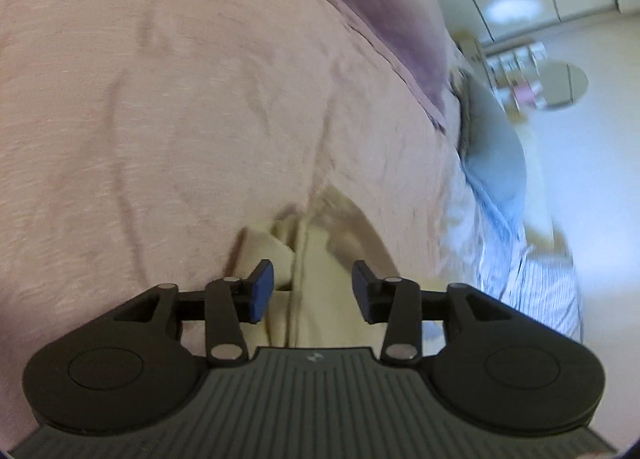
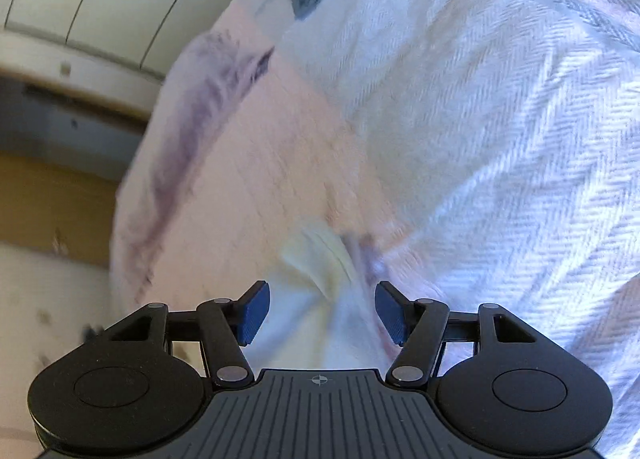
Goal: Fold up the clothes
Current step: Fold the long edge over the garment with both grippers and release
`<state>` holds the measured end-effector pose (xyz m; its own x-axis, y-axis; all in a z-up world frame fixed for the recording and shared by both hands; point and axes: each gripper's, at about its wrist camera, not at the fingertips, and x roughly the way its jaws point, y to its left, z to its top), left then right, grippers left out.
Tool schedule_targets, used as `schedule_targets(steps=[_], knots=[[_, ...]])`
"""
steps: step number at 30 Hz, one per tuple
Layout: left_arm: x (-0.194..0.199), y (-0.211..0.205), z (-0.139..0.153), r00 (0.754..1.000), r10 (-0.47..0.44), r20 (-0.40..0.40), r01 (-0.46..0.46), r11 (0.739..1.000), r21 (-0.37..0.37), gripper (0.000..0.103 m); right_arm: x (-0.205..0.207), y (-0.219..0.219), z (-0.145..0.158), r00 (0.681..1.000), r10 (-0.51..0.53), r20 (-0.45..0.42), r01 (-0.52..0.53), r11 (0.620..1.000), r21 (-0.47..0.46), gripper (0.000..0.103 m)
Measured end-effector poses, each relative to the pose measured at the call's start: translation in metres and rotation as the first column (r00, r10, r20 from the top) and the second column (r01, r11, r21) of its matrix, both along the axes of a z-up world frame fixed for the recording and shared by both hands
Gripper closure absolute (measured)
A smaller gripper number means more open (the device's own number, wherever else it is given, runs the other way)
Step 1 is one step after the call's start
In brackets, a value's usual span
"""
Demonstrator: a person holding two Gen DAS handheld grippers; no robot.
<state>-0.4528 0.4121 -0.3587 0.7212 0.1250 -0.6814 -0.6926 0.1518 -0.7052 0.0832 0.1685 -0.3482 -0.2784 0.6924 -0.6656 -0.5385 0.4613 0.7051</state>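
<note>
Two grippers face one pink garment (image 1: 180,99), which fills the left wrist view and spreads beside a white herringbone cover (image 2: 500,131). Its cream fold (image 1: 320,279) lies between the spread, empty jaws of the left gripper (image 1: 313,291). The right gripper (image 2: 322,313) likewise stands spread over cream fabric.

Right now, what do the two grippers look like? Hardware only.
Left gripper and right gripper look identical: black linkage arms with silver pivot pins, two round black discs at the base, a ribbed dark grey plate with a small centre mark, and blue ribbed pads on the fingers. No cables or sleeves visible.
</note>
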Motion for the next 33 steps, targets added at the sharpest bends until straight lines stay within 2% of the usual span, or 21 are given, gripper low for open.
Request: schedule_targets(steps=[5, 7, 8, 9, 10, 12, 13, 16, 20, 21, 22, 23, 24, 26, 28, 31, 33], knots=[[0.03, 0.008, -0.01, 0.997, -0.058, -0.057, 0.063, 0.994, 0.089, 0.065, -0.022, 0.012, -0.01, 0.984, 0.119, 0.131, -0.117, 0.993, -0.023, 0.041], [0.041, 0.011, -0.013, 0.994, -0.075, -0.083, 0.085, 0.989, 0.124, 0.071, -0.028, 0.016, -0.013, 0.974, 0.15, 0.167, -0.149, 0.989, -0.022, 0.041], [0.047, 0.013, -0.015, 0.992, -0.084, -0.096, 0.097, 0.985, 0.142, 0.073, -0.028, 0.017, -0.013, 0.975, 0.141, 0.17, -0.143, 0.99, -0.005, 0.041], [0.052, 0.015, -0.017, 0.99, -0.088, -0.107, 0.105, 0.982, 0.157, 0.079, -0.027, 0.015, -0.011, 0.979, 0.11, 0.173, -0.117, 0.993, 0.032, 0.041], [0.05, 0.016, -0.016, 0.993, -0.065, -0.097, 0.08, 0.984, 0.157, 0.08, -0.025, 0.014, -0.009, 0.982, 0.074, 0.174, -0.088, 0.993, 0.074, 0.041], [0.044, 0.017, -0.018, 0.997, -0.009, -0.082, 0.021, 0.99, 0.14, 0.08, -0.017, 0.009, -0.006, 0.985, -0.04, 0.169, 0.024, 0.995, 0.095, 0.041], [0.04, 0.017, -0.02, 0.997, 0.018, -0.077, -0.009, 0.992, 0.126, 0.079, -0.015, 0.007, -0.006, 0.986, -0.036, 0.163, 0.021, 0.996, 0.092, 0.041], [0.035, 0.015, -0.024, 0.999, 0.007, -0.051, -0.002, 0.994, 0.105, 0.071, -0.011, 0.002, -0.008, 0.99, 0.025, 0.142, -0.036, 0.996, 0.077, 0.041], [0.046, 0.017, -0.027, 0.998, -0.032, -0.046, 0.037, 0.992, 0.121, 0.072, -0.017, 0.008, -0.014, 0.979, 0.099, 0.18, -0.112, 0.991, 0.066, 0.041], [0.049, 0.019, -0.029, 0.998, -0.038, -0.041, 0.043, 0.992, 0.12, 0.075, -0.02, 0.011, -0.016, 0.974, 0.116, 0.197, -0.131, 0.989, 0.063, 0.047], [0.052, 0.02, -0.03, 0.998, -0.045, -0.035, 0.049, 0.992, 0.119, 0.096, -0.024, 0.014, -0.017, 0.968, 0.134, 0.213, -0.15, 0.987, 0.06, 0.081], [0.054, 0.021, -0.031, 0.998, -0.048, -0.029, 0.051, 0.992, 0.118, 0.101, -0.027, 0.017, -0.019, 0.961, 0.151, 0.23, -0.169, 0.984, 0.057, 0.096], [0.047, 0.019, -0.025, 1.0, -0.024, -0.015, 0.026, 0.993, 0.118, 0.102, -0.03, 0.02, -0.021, 0.954, 0.169, 0.246, -0.187, 0.981, 0.053, 0.1], [0.033, 0.015, -0.013, 1.0, 0.024, 0.014, -0.025, 0.993, 0.116, 0.102, -0.031, 0.015, -0.01, 0.956, 0.146, 0.253, -0.183, 0.975, 0.128, 0.1], [0.019, 0.011, -0.002, 0.997, 0.071, 0.042, -0.076, 0.991, 0.113, 0.102, -0.025, 0.007, 0.003, 0.974, 0.111, 0.199, -0.148, 0.972, 0.181, 0.1], [-0.002, 0.005, 0.014, 0.987, 0.14, 0.079, -0.148, 0.983, 0.105, 0.102, -0.022, 0.029, -0.007, 0.975, 0.125, 0.183, -0.143, 0.986, 0.088, 0.1], [0.01, 0.014, -0.001, 0.992, 0.125, 0.012, -0.126, 0.988, 0.093, 0.099, -0.021, 0.045, -0.016, 0.975, 0.137, 0.175, -0.142, 0.99, 0.017, 0.1]])
